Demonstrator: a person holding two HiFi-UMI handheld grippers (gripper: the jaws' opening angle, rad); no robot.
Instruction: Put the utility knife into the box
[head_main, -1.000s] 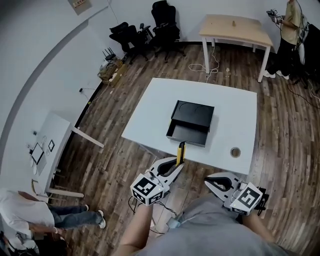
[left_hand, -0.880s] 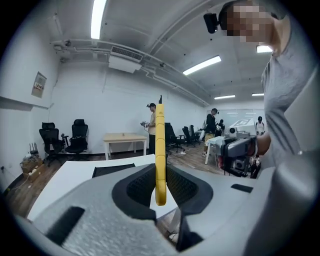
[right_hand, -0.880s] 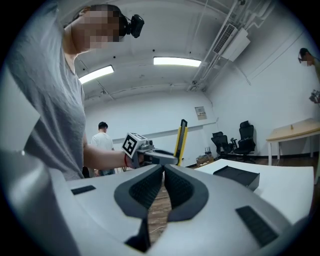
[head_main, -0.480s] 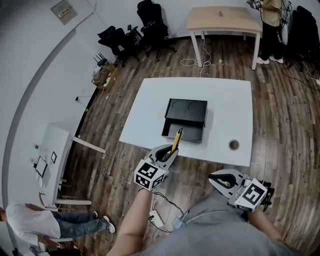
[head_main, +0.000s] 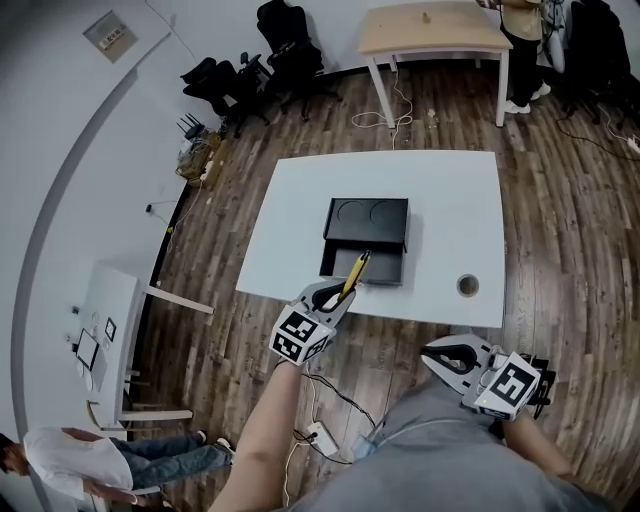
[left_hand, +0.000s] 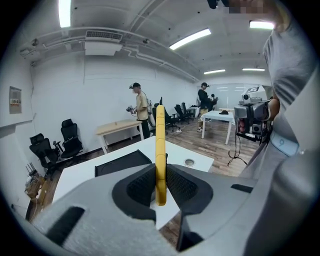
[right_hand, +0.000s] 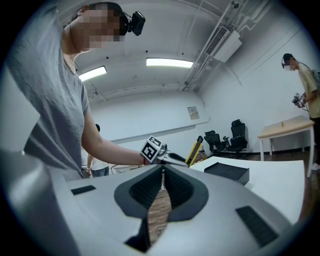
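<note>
Between the pads of the left gripper (head_main: 340, 297) stands the yellow utility knife (left_hand: 160, 145), pinched edge-on near its lower end, so most of its length juts out ahead of the fingertips. It looks a stiff, slim, light thing with a smooth shell. Held so near one end, it could swivel in the pads, and a grip across the flat sides at mid-body would hold it steadier. Whether the blade is out cannot be made out, so the far tip is best kept clear of anything.

Just ahead of this gripper lies the black box (head_main: 385, 213) on the white table (head_main: 455, 215). From the head view the knife's tip seems to reach the box's near, open part, though it may be short of it. The inside of the box is dark, and its depth is hard to judge. The right gripper (right_hand: 163, 172) hangs well off to the right, near the person's body, with its jaws pressed together on nothing.
</note>
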